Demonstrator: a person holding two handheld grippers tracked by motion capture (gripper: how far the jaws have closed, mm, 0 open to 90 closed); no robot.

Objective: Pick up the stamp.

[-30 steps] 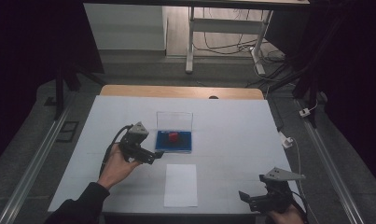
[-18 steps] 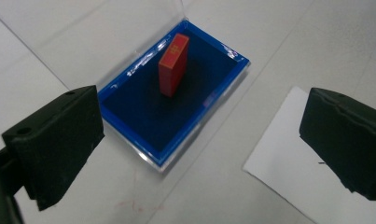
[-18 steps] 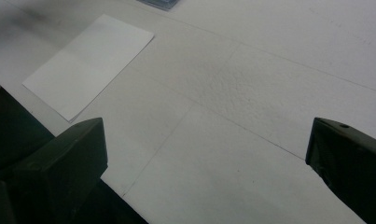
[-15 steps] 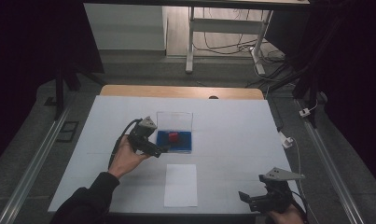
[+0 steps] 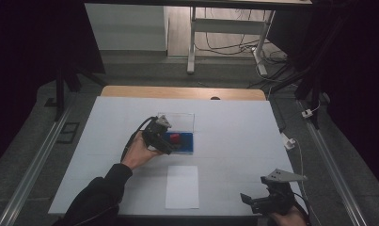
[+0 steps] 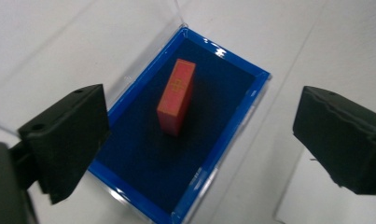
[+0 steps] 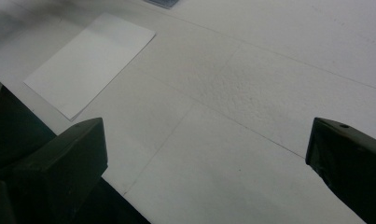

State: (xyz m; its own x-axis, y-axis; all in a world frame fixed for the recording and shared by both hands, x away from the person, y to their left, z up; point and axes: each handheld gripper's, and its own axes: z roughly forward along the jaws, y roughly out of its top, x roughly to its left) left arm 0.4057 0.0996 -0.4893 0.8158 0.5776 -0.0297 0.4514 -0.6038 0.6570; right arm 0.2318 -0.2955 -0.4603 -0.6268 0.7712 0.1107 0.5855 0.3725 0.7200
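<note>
Red block (image 6: pixel 177 95), left gripper (image 6: pixel 199 126) now overhead (jaws narrowing)

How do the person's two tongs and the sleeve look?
Both the left tongs and the right tongs are black with blocky jaws. A black cable trails from the left one; a grey three-cornered plate tops the right. The sleeve is dark.

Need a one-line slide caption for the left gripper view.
Open left hand-held gripper poised above a small red rectangular block standing in a blue-lined clear plastic box.
</note>
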